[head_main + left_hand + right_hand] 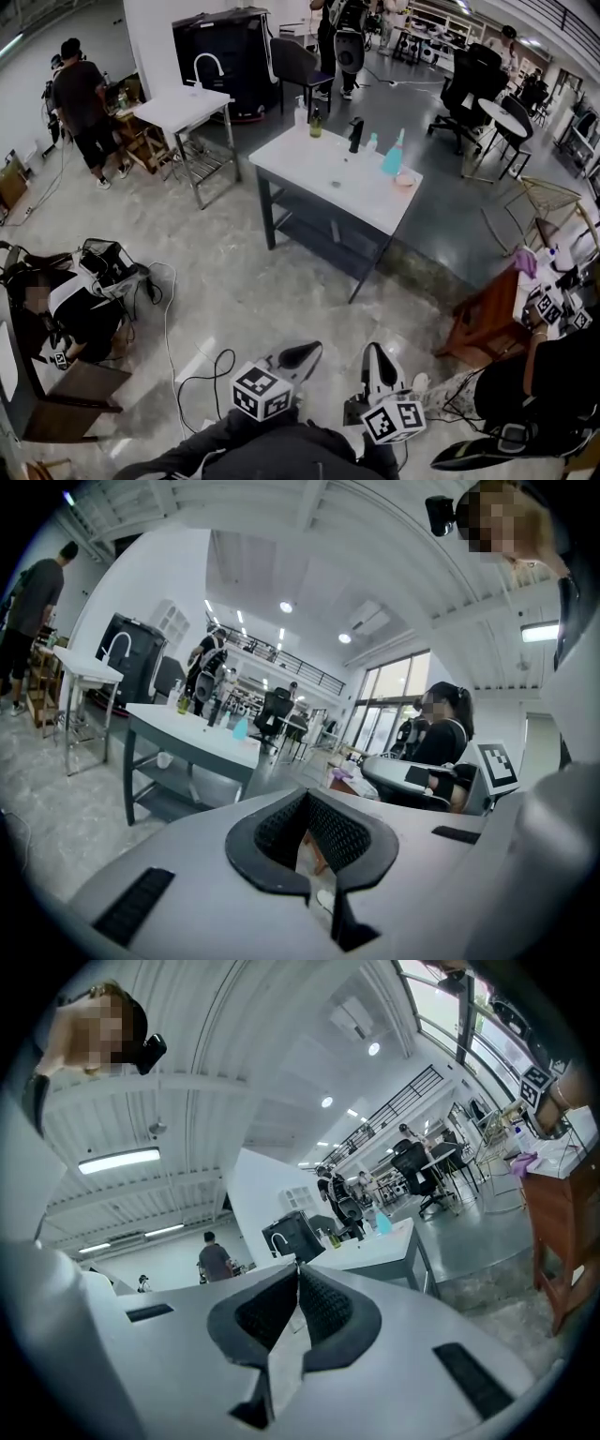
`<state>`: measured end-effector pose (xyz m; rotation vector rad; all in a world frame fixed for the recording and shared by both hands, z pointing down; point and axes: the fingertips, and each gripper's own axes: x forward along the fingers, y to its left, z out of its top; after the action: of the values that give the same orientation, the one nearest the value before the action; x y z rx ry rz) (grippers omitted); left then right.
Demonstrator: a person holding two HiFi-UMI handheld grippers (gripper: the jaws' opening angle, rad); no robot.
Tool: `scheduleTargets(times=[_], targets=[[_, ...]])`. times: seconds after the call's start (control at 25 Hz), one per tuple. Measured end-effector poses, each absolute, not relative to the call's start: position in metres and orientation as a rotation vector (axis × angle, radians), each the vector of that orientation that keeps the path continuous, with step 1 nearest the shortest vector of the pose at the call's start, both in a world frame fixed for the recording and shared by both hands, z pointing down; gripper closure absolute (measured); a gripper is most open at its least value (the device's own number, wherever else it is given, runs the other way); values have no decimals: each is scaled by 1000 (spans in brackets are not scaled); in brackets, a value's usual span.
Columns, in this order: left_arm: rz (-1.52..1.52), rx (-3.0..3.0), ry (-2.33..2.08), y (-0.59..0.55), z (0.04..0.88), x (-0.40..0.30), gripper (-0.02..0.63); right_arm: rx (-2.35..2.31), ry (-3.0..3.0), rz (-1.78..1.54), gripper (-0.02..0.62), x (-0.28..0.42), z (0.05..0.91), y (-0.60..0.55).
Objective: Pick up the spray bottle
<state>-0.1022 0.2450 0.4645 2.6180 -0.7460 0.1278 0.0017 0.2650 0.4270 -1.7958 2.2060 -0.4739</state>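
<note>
1. A white worktop (319, 183) stands far ahead across the floor
2. The teal spray bottle (394, 155) stands upright near the worktop's right end, well apart from both claws
3. Low in the head view, left claw (302, 355) and right claw (377, 360) are clenched on nothing

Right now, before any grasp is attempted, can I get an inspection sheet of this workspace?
Surface: white sink table, well ahead of both grippers.
Job's things: teal spray bottle upright on it, untouched.
Clutter: black faucet, small bottles, pink dish.
Grippers: left gripper and right gripper shut, nothing between jaws.
Cables: loose cables on the floor.
Surroundings: second sink table, office chairs, standing person.
</note>
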Motion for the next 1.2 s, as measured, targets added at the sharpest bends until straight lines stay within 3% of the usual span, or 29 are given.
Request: scheduleTargets(times=[1.2], targets=[[125,2559,-669,160,486,-116,598,-1867,2180,-559,584,-20,446,192]])
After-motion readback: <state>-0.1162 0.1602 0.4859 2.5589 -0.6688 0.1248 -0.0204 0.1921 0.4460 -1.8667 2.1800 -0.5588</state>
